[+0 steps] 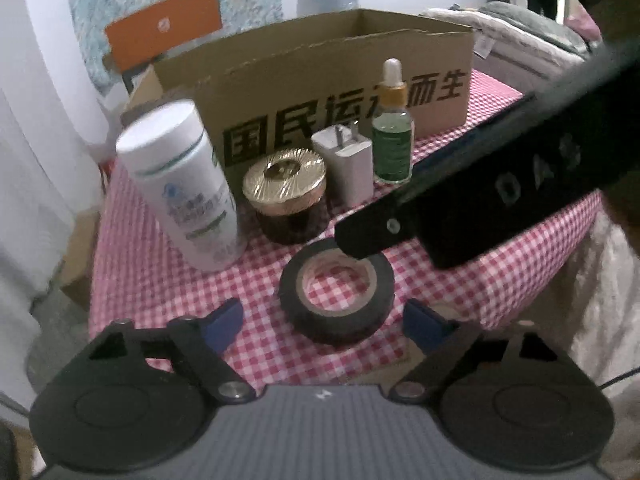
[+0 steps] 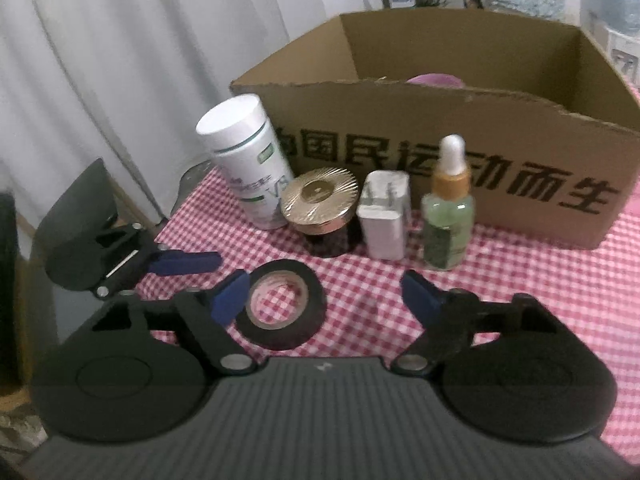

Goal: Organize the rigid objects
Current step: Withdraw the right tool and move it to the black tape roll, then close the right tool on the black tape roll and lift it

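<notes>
Left wrist view puts my left tongs (image 1: 322,318) nearest of all, spread wide and empty, with the black tape roll (image 1: 337,293) lying flat on the checked bench (image 1: 160,280) between the two blue pads. I judge that this is the line-up for a grasp across the roll's outer wall. My right tongs (image 2: 322,294) are also spread and hold nothing; their left pad sits just beside the roll, and from the left camera one of their dark arms crosses over the roll's far edge (so both tools crowd the same object).

Beyond the roll stands a row, upright and close together: white bottle (image 1: 182,184), gold-lidded jar (image 1: 285,196), white charger (image 1: 344,166) with its prongs up, and green dropper bottle (image 1: 393,136). They seem lined up for easy picking, each with free sides.

Behind them the cardboard box (image 2: 520,120) stands open-topped, its printed wall facing me. Something pink (image 2: 434,79) shows just over the rim; the rest of its contents I cannot tell.
</notes>
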A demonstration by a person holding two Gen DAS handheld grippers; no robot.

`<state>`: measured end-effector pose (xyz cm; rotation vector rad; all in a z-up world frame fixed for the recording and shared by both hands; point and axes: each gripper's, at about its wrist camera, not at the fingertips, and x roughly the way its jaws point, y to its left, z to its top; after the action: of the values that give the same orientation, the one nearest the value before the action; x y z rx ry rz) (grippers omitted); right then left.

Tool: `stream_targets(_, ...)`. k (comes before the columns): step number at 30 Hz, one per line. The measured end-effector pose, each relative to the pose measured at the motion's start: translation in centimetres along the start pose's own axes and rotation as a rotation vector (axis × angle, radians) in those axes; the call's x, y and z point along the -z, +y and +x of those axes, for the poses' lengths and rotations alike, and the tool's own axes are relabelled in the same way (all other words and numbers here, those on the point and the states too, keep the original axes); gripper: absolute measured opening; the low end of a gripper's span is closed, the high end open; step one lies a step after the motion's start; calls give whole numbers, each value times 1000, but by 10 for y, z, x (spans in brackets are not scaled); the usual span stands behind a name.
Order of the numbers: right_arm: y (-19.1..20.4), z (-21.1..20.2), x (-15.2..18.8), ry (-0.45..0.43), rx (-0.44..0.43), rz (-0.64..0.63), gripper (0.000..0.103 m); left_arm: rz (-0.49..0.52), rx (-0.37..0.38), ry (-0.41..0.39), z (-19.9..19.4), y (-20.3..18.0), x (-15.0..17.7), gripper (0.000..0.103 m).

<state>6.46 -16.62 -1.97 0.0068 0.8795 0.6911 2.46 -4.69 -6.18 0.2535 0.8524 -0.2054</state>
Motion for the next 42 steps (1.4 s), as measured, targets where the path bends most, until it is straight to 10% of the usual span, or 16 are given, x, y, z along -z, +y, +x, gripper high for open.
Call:
stream_targets(14,2,27,1,114,-16,-15,23,-55,110,-16,5,0,-4,65)
stream_targets(42,-20,6,7,130,30,50,22,43,182,-72,7,-25,-9,66)
